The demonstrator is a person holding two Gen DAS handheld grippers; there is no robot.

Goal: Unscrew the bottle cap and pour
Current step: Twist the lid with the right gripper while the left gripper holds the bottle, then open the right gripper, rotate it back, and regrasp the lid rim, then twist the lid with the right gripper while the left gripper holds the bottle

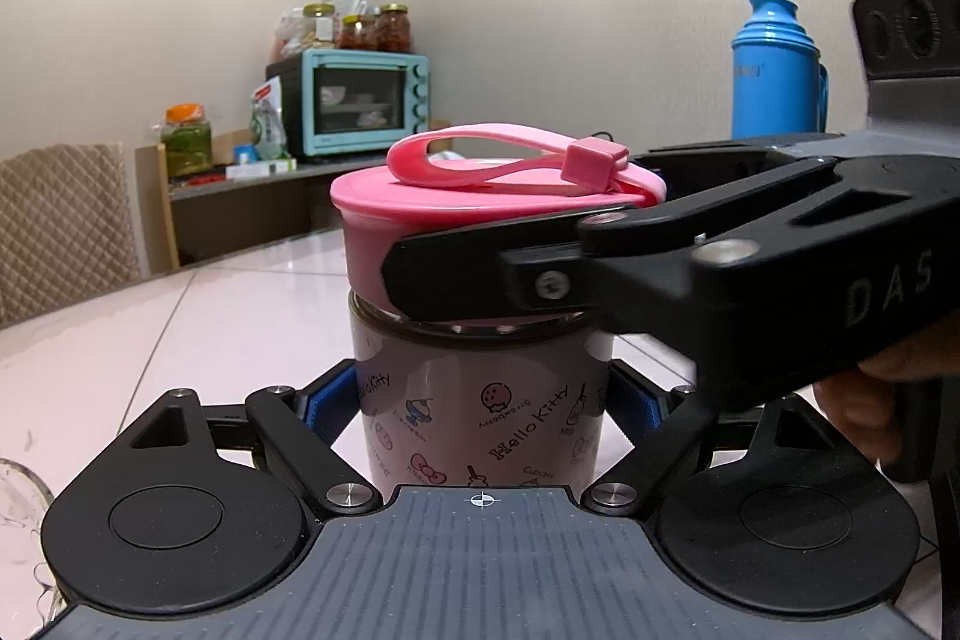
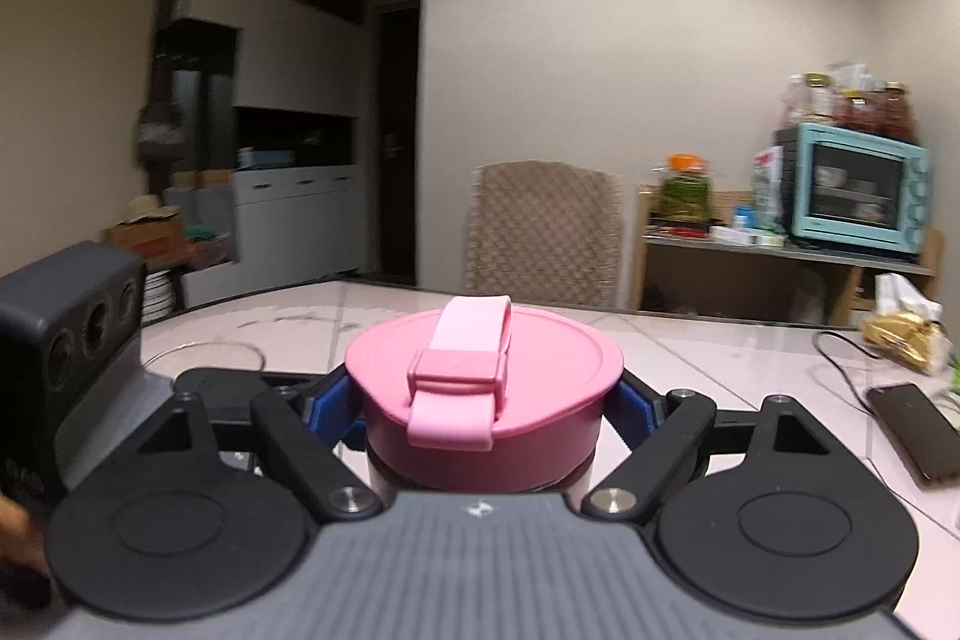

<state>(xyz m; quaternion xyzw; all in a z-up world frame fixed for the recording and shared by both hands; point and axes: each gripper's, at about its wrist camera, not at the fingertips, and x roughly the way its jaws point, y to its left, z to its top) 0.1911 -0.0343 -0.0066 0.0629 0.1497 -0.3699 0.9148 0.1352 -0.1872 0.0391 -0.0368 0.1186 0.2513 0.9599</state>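
A glass bottle with cartoon prints stands upright on the pale tiled table. My left gripper is shut on its lower body, with the blue pads pressed against both sides. A pink cap with a looped pink strap sits on top of the bottle. My right gripper is shut on the cap's rim, blue pads on its left and right. In the left wrist view one black finger of the right gripper lies across the cap's side, and a hand shows at the right edge.
A clear glass stands at the left gripper's lower left. A blue thermos is behind on the right. A dark phone with a cable and a snack packet lie on the table's right. A chair stands beyond the table.
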